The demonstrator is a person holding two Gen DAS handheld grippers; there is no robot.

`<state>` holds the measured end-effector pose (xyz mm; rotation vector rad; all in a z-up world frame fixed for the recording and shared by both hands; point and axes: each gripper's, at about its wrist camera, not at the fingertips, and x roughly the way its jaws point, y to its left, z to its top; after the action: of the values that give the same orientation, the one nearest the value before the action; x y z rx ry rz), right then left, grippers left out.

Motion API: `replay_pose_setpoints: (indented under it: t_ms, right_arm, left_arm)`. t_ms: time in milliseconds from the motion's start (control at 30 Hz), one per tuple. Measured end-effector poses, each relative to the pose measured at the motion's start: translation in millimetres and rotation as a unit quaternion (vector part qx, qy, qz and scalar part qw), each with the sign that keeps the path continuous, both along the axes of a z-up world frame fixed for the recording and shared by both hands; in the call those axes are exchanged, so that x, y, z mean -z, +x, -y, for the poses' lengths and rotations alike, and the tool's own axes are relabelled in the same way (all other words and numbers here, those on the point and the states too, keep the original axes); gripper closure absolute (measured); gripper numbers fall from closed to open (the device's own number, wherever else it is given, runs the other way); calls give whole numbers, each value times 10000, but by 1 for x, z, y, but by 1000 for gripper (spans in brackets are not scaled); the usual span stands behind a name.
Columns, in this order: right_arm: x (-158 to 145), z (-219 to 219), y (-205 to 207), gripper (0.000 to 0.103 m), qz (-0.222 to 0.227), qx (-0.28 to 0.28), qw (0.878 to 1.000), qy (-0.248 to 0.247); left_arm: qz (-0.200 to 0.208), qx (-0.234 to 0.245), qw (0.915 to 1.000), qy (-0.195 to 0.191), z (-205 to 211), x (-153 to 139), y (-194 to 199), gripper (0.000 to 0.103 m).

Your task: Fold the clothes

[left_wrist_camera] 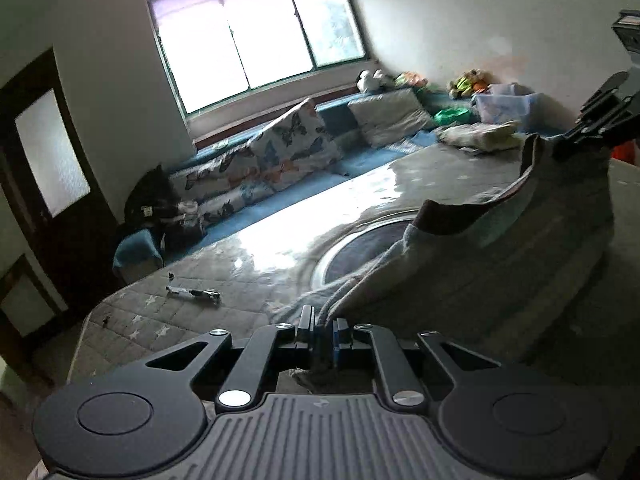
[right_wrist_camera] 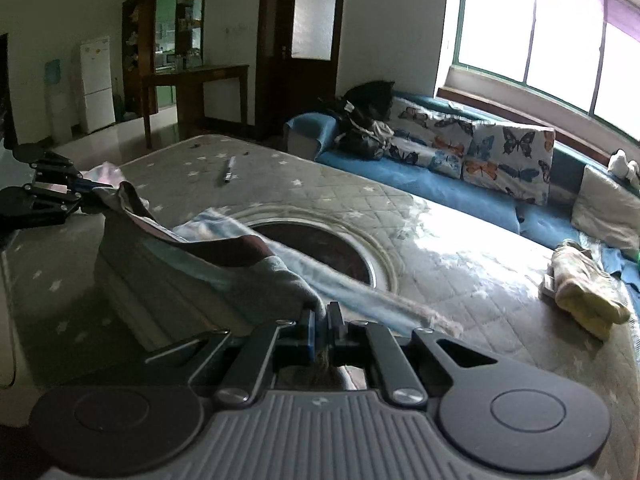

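A grey garment (left_wrist_camera: 500, 264) with a dark collar band hangs stretched between my two grippers above the quilted mattress (left_wrist_camera: 192, 280). My left gripper (left_wrist_camera: 324, 322) is shut on one edge of the cloth, which bunches between its pads. In the right wrist view my right gripper (right_wrist_camera: 323, 312) is shut on the other edge of the same garment (right_wrist_camera: 180, 276). The left gripper (right_wrist_camera: 86, 190) shows at the far left there, pinching the cloth. The right gripper (left_wrist_camera: 576, 140) shows at the upper right of the left wrist view. A sleeve (right_wrist_camera: 360, 288) trails down to the mattress.
A round metal-rimmed opening (right_wrist_camera: 320, 248) sits in the mattress middle. A pen (left_wrist_camera: 194, 292) lies near the far corner. A yellowish folded cloth (right_wrist_camera: 584, 296) lies at the right. A blue sofa with butterfly cushions (right_wrist_camera: 480, 156) runs under the window. A dark door (right_wrist_camera: 304, 40) stands behind.
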<state>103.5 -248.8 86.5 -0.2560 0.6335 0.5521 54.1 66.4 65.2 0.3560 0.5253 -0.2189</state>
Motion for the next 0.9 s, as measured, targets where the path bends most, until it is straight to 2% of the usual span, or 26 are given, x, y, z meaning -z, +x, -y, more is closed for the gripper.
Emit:
replay_pose_setpoints:
  t_ms: [200,333,467,500,567,633,700,733,900]
  right_arm:
    - [14,-8,67,98,-241,74,9996,-121]
    - [37,-9,108,98,-575,188,9981,-153]
    - [67,-4,143,95,-947,471,9944,16]
    - [73,-3,148,89,-994,518,9937,41]
    - [85,1,158,86,-1062,683,9920,92]
    - [89,8,163,85,-1100,816,9902,276]
    - [91,14,167,83,-1130,936,9879,494]
    - [90,18,168,81,-1096,989,9874,566]
    - [75,28,156,80,-766,1181,9878,662]
  left_arm:
    - [-336,-78,9994,82,-5,8,69,92]
    - [-662,-64,9977,160,-4,23,111,91]
    - [-1020,-164,9945,186,-2,47,142,90]
    - [-1080,-198,9938,200,-3,53,147,85]
    - [-1185,-327,9922,196,-5,63,156,77]
    - [-1281,-394,9909,134,-8,69,161,76]
    - [-1337,-515,9896,132,-12,74,166,64]
    - [-1343,-576,9892,129,-15,75,168,61]
    - [-1272,-940,9873,-126,-28,68,170,58]
